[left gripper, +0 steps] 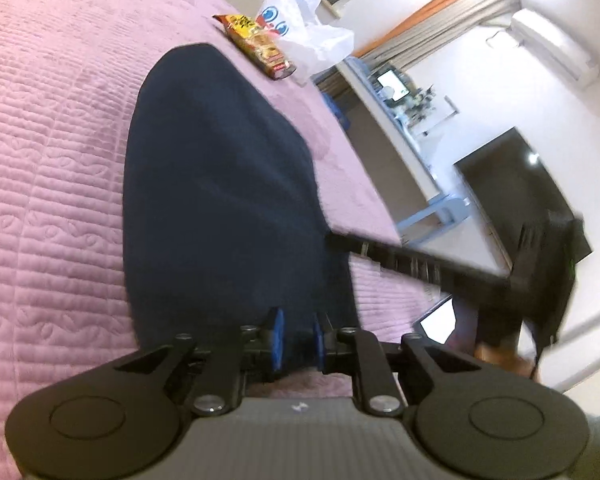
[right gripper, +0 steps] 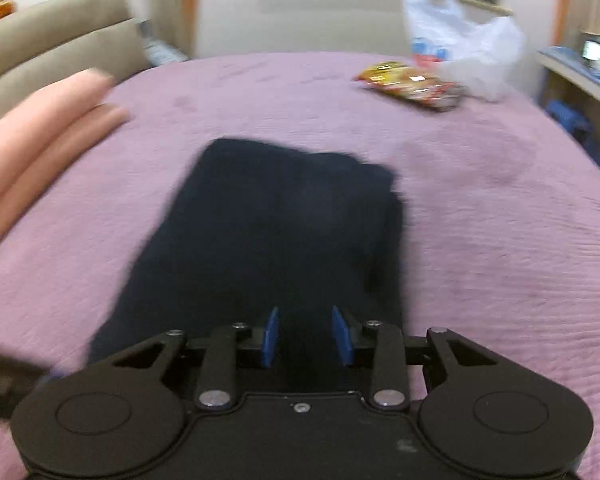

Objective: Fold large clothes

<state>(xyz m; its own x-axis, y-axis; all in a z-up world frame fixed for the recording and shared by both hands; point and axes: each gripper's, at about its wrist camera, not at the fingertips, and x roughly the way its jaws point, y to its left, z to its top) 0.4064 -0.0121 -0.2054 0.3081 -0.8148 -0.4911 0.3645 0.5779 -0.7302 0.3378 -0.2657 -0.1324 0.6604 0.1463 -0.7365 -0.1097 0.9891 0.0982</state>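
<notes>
A dark navy garment lies folded into a long strip on the pink quilted bed. My left gripper sits over its near end with the blue pads apart, and cloth shows between them. In the right wrist view the same garment lies lengthwise ahead. My right gripper is open above its near end, pads clearly apart. The right gripper's body shows blurred at the right of the left wrist view.
A white plastic bag and a yellow-red snack packet lie at the far side of the bed. Folded peach cloth lies at the left. A desk with clutter and a dark TV stand beyond the bed edge.
</notes>
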